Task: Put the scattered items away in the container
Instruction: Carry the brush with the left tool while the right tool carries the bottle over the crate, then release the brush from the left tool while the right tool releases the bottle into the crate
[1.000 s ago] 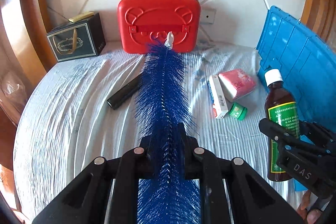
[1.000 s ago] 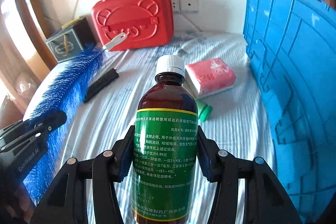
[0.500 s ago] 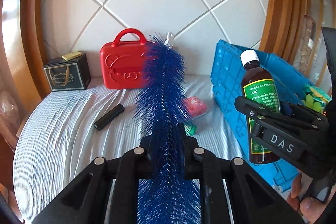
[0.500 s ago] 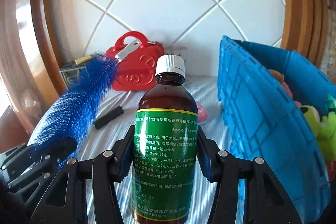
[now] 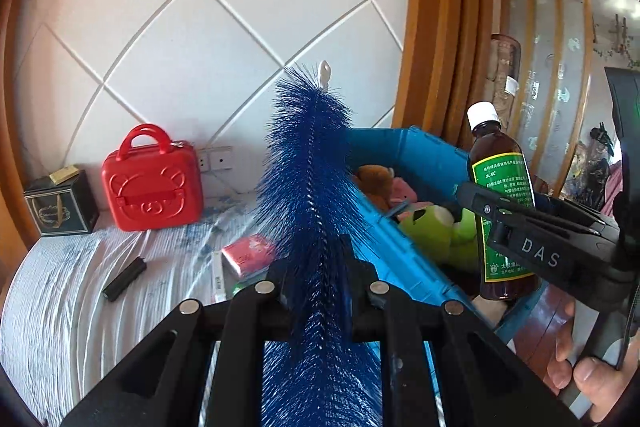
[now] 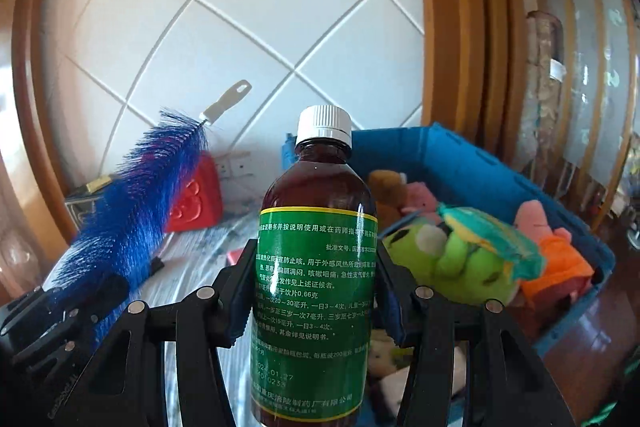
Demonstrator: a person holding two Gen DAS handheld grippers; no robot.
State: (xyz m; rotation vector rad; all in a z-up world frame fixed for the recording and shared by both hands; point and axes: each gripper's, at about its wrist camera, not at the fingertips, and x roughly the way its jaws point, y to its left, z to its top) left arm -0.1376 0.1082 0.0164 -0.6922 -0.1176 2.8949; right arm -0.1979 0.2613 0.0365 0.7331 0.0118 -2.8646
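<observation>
Bristles up close: the left gripper [image 5: 320, 283] is clenched on a long blue brush [image 5: 310, 179], its jaws squeezed tight into the bristle shaft, and the brush points up and away with its white handle tip [image 5: 325, 75] at the far end. Alongside it, the right gripper [image 6: 314, 291] is clamped around a brown bottle [image 6: 316, 267] with a green label and a white cap [image 6: 324, 123], held upright, jaws pressing both sides of the label. A hand [image 5: 588, 367] grips the right tool's handle at the lower edge.

Beyond the bottle sits the blue crate [image 6: 460, 163], already holding soft toys, a green plush [image 6: 452, 259] nearest, pink and orange ones behind it. Both held items hang in the air near the crate's near edge, not inside it.

Further out on the white cloth [image 5: 60, 299]: a pink packet [image 5: 248, 255], a slim white box [image 5: 217, 275] just beside it, a black stick [image 5: 125, 278] lying apart. At the back wall, a red case [image 5: 152, 183] stands upright beside a dark gift box [image 5: 60, 205].
</observation>
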